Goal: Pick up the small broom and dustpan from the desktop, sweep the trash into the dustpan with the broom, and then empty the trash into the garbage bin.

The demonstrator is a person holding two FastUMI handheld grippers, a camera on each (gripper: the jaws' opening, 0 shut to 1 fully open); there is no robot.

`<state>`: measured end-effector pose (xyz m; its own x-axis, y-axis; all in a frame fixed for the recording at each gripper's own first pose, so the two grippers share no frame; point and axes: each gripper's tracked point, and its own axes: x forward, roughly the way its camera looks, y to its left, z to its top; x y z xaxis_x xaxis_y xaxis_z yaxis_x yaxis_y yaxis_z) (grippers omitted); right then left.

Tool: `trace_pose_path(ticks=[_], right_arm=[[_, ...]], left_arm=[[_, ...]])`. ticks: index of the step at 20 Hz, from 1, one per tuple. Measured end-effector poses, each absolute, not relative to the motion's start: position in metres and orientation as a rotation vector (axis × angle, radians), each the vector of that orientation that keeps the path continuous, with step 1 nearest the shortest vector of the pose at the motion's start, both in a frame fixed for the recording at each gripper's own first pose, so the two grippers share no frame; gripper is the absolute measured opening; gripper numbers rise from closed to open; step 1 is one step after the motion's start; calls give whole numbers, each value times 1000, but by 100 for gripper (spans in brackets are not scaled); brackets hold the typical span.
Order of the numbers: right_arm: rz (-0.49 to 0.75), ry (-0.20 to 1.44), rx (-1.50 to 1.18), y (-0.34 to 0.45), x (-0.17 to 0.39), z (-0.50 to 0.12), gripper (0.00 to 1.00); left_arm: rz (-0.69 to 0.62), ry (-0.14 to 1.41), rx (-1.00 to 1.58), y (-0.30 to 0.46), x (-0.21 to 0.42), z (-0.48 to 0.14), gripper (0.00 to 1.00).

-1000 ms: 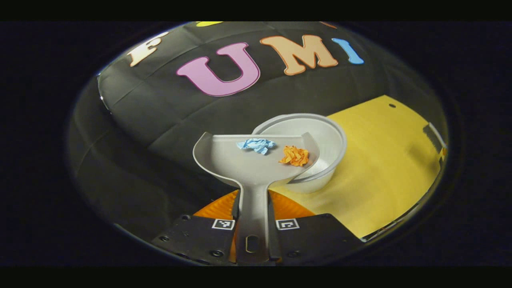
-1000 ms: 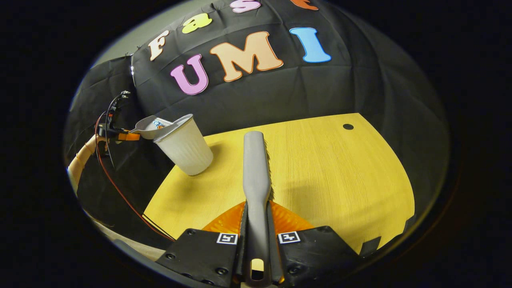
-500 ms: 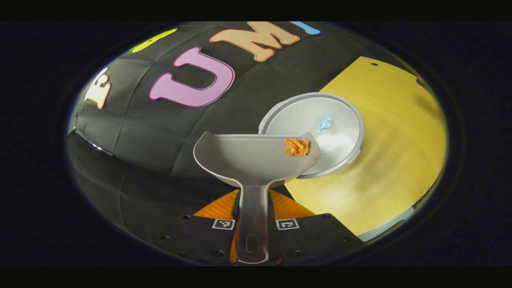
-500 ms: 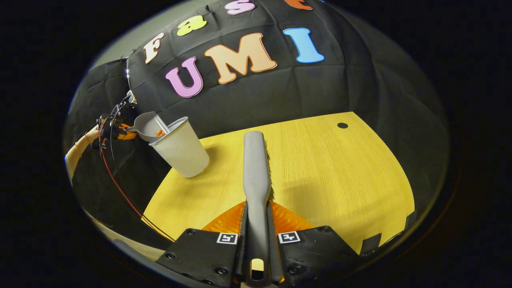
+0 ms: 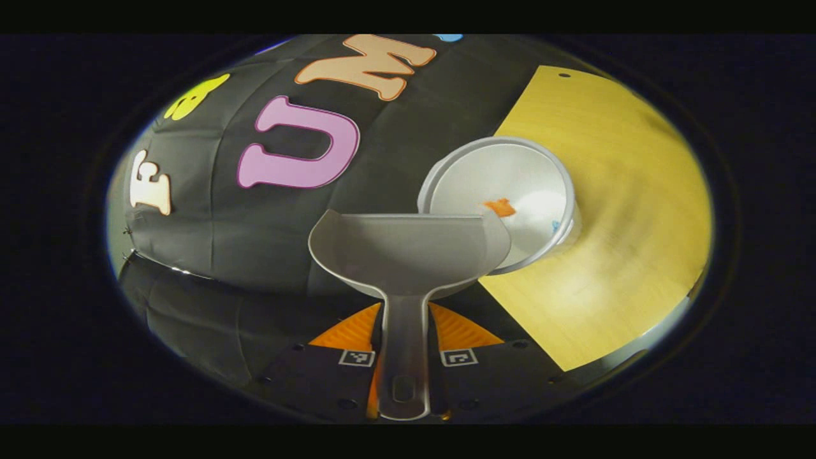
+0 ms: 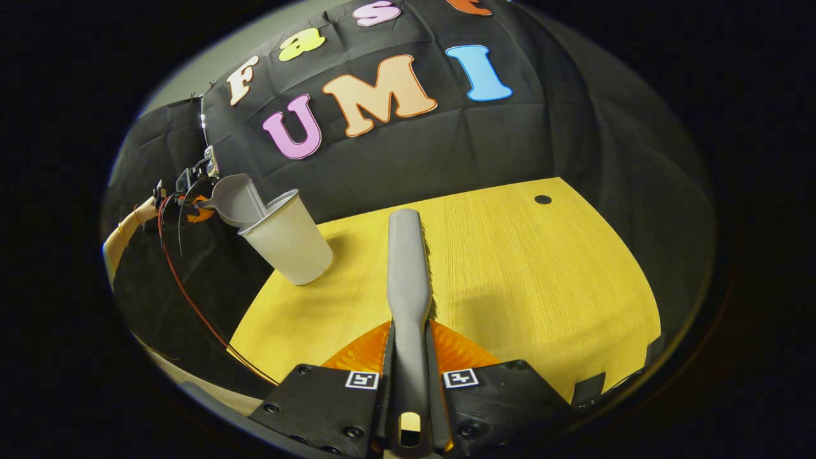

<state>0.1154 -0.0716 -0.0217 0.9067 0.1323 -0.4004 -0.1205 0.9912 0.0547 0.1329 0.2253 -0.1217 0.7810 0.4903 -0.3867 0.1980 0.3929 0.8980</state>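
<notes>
- Dustpan [image 5: 408,252] sits in the left tool [image 5: 403,376], whose fingers are clamped on either side of its handle; the handle runs straight out along the tool's axis and the scoop flares ahead of it.
- Scoop floor reads bare, and its front right corner overlaps the rim of the garbage bin [image 5: 500,204], a pale cup just beyond it.
- Inside the bin an orange scrap [image 5: 500,206] lies right at the pan's lip, with a blue scrap [image 5: 554,224] partly seen near the inner wall, so by my reading the emptying is done or nearly so.
- Small broom [image 6: 408,268] is held in the right tool [image 6: 408,408], fingers pressed on its handle, its long axis pointing away over the yellow table [image 6: 542,287], bristles facing right.
- Farther off in the right gripper view, the dustpan [image 6: 237,199] tips steeply over the bin [image 6: 290,239] at the table's far left edge.
- Bin lies ahead and right of the left tool, well apart from the broom, so any withdrawal should go back along the handle's axis to avoid knocking the light cup.
</notes>
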Motion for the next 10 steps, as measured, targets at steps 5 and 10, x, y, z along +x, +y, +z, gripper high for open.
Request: trace_pose_path(ticks=[5,10], right_arm=[[150,415,28,-73,116,-21,21],[183,421,14,-73,119,-21,21]], left_arm=[[284,476,945,212,122,-103,23],[266,288,581,175,125,-85,23]])
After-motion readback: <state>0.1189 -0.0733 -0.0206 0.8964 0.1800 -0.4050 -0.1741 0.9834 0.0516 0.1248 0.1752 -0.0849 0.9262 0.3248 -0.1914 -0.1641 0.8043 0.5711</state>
